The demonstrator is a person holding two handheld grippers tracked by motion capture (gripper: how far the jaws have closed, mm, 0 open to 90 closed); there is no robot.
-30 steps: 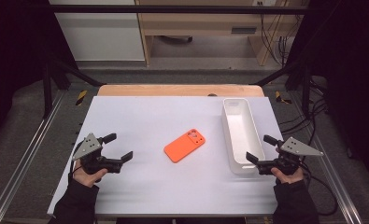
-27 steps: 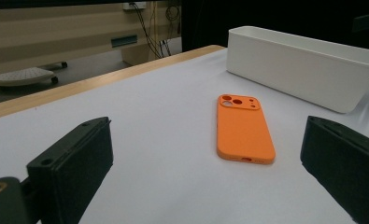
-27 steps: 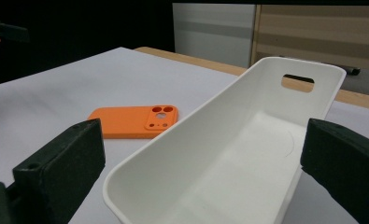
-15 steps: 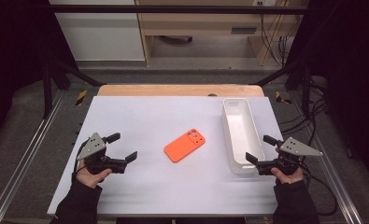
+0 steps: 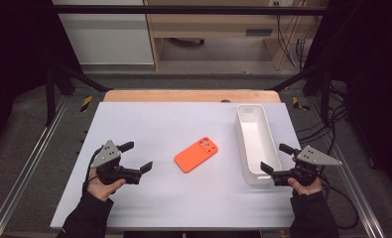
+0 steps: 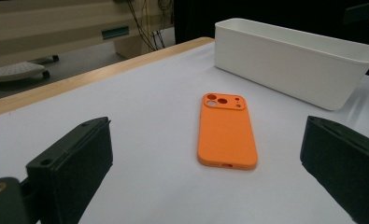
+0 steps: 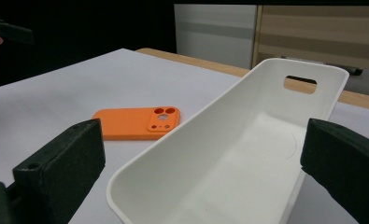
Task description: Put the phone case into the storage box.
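An orange phone case (image 5: 196,154) lies flat, camera cut-outs up, on the white tabletop (image 5: 183,124), just left of a long white tray (image 5: 246,144) and apart from it. Left tongs (image 5: 136,157), jaws wide and holding nothing, hover left of the case, pointing toward it. Right tongs (image 5: 277,159), jaws also wide and holding nothing, sit at the tray's near right corner.
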